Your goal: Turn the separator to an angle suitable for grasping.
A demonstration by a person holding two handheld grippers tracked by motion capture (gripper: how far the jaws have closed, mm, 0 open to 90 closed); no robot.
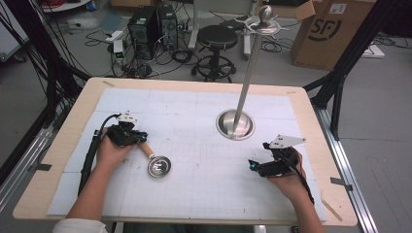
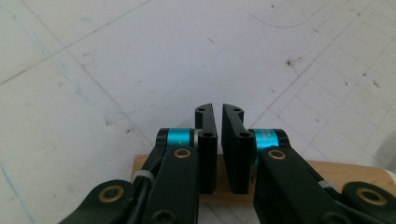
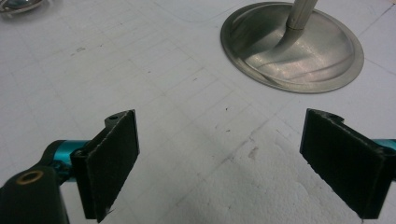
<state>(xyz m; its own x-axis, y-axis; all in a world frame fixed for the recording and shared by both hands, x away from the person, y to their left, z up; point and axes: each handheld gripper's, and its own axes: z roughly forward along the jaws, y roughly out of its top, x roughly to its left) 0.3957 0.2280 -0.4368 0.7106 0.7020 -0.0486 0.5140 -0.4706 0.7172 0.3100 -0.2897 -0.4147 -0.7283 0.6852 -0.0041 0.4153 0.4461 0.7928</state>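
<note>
Flanking ladle (image 1: 156, 162): metal stand (image 1: 236, 124), right

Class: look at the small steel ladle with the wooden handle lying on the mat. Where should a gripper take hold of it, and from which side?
Grip the wooden handle, coming down from above with the fingers across its width. The ladle lies flat, so its straight handle offers two parallel sides; the round, shiny bowl would likely slip. The left gripper already sits over that handle.
</note>
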